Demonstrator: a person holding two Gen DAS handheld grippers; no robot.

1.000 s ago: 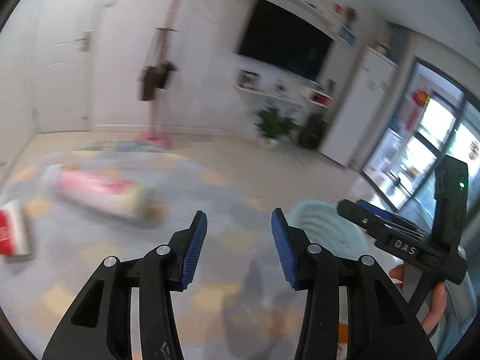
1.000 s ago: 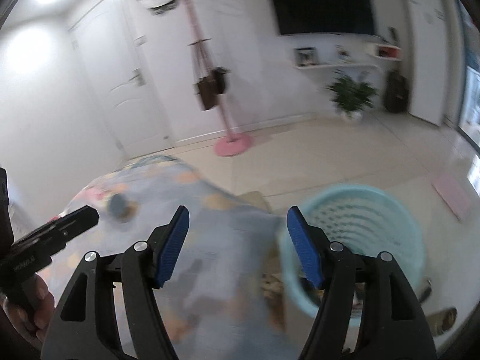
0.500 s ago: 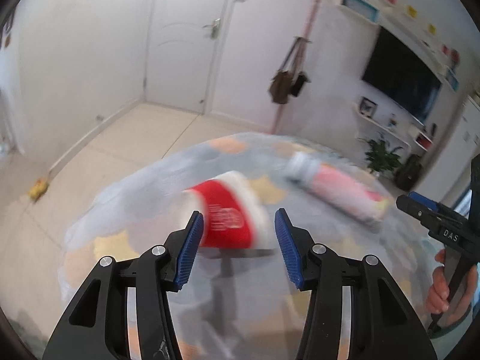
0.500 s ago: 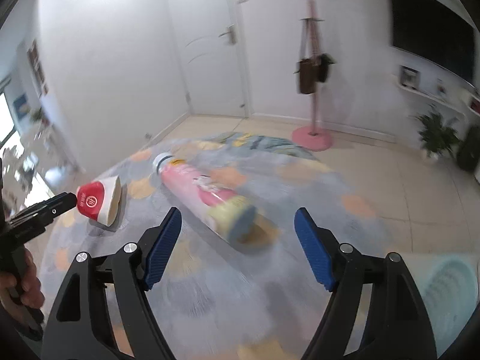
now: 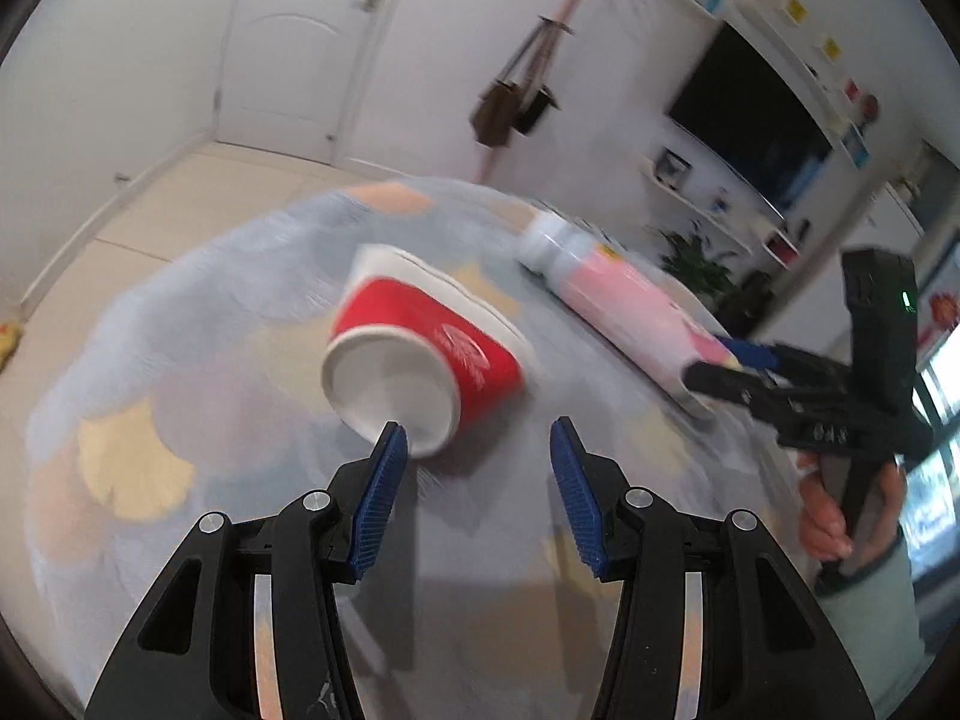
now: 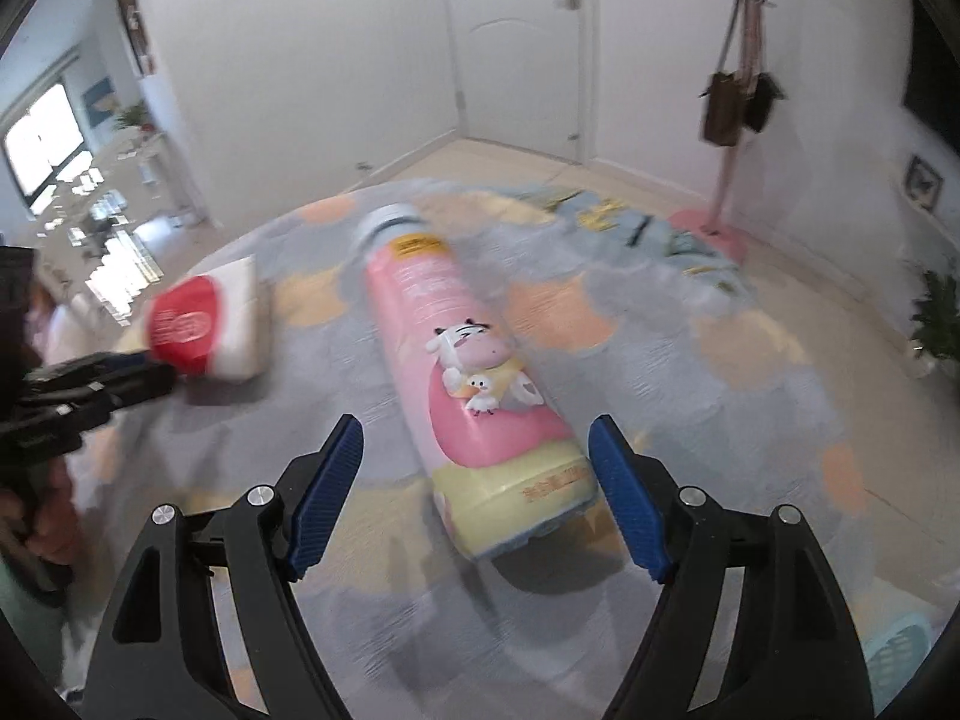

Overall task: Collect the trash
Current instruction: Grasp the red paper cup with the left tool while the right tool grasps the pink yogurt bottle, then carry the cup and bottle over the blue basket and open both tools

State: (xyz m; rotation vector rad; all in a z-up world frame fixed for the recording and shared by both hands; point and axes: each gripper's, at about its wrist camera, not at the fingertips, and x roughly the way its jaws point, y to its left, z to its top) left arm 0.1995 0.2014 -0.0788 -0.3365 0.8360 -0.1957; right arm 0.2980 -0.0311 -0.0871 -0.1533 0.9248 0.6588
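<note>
Grey-blue and soft, a round rug with peach and yellow blotches covers most of the pale tiled floor and carries both pieces of trash. Behind it stand a white door and a pink coat stand with dark bags hanging from it; in the left wrist view a dark television hangs on the wall at the right above small shelves, with a potted plant below. A sliver of a pale turquoise basket shows at the lower right edge of the right wrist view.

On the rug lies a tall pink bottle with a white cap, a cartoon animal on its label and a yellow band at its base. Well to its left lies a red paper cup on its side, its white bottom turned toward the left wrist camera.

Nothing lies between either tool and its target. The right gripper has its blue pads wide apart; the bottle's base lies between them, touching neither. The left gripper is about half open and empty: the cup's bottom rim appears just beyond the tip of its left pad, and whether they touch cannot be told. Each tool is held by a hand.
</note>
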